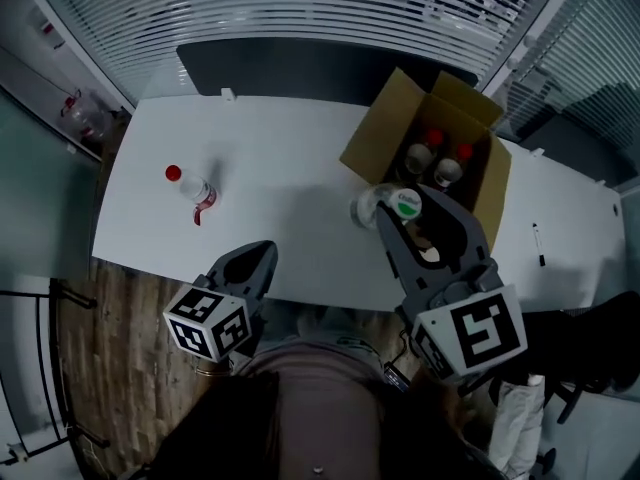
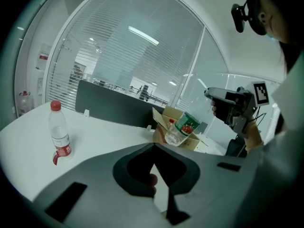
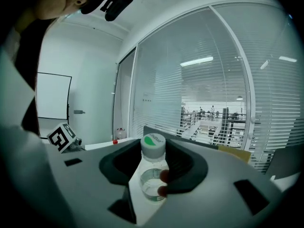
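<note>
My right gripper [image 1: 412,218] is shut on a clear water bottle [image 1: 400,206] with a green and white cap, held above the table's front edge just before the cardboard box [image 1: 385,128]. In the right gripper view the bottle [image 3: 153,170] stands between the jaws, cap towards the camera. The left gripper view shows that bottle [image 2: 183,126] tilted in front of the box [image 2: 166,117]. My left gripper [image 1: 260,258] hangs at the table's front edge; its jaws meet with nothing between them [image 2: 153,147]. A red-capped bottle [image 1: 190,190] stands on the white table [image 1: 280,158], far left of it [image 2: 59,134].
The open box holds two red-capped bottles [image 1: 432,146]. A dark partition [image 1: 300,68] runs along the table's far edge, with glass walls and blinds behind. A pen [image 1: 540,244] lies at the table's right. Wooden floor [image 1: 130,348] shows at the left.
</note>
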